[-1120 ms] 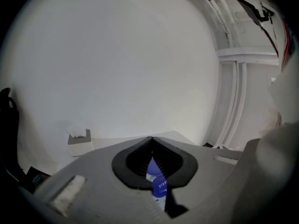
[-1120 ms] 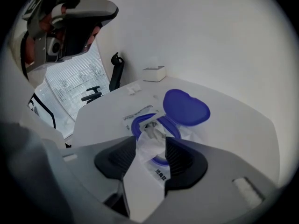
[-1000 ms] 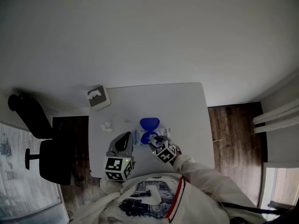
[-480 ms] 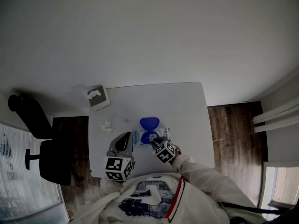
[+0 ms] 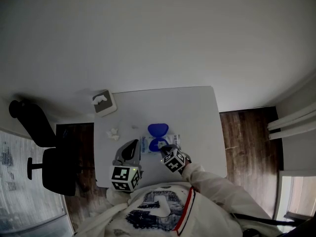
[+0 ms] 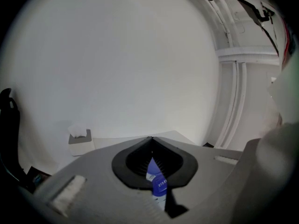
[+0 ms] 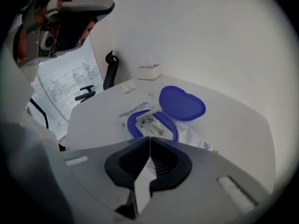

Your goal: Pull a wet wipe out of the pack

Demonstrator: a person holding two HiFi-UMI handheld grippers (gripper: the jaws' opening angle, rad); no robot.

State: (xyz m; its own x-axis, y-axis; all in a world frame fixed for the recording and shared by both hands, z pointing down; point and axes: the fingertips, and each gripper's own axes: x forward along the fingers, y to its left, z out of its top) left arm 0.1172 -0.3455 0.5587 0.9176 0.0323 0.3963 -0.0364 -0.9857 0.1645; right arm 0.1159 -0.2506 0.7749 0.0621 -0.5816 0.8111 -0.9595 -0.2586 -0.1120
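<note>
A wet wipe pack [image 5: 170, 141] lies on the white table [image 5: 197, 112], its blue lid [image 5: 158, 130] flipped open. My left gripper [image 5: 134, 146] is at the pack's left end, shut on a blue-and-white edge of the pack [image 6: 158, 185]. My right gripper [image 5: 164, 149] is tilted down over the opening. In the right gripper view the blue-rimmed opening [image 7: 152, 124] shows crumpled white wipe, beside the lid [image 7: 182, 101]. The right gripper [image 7: 150, 143] has just been closing its jaws and is now shut on a white strip of wipe [image 7: 141, 188].
A grey tissue holder [image 5: 103, 102] stands at the table's far left corner. Small crumpled white scraps [image 5: 113, 133] lie left of the pack. A black office chair [image 5: 44, 152] stands off the table's left side. Wooden floor [image 5: 247, 147] lies to the right.
The right gripper's jaws have closed at the pack's opening. Both hands have stayed in place, and the pack has not moved.
</note>
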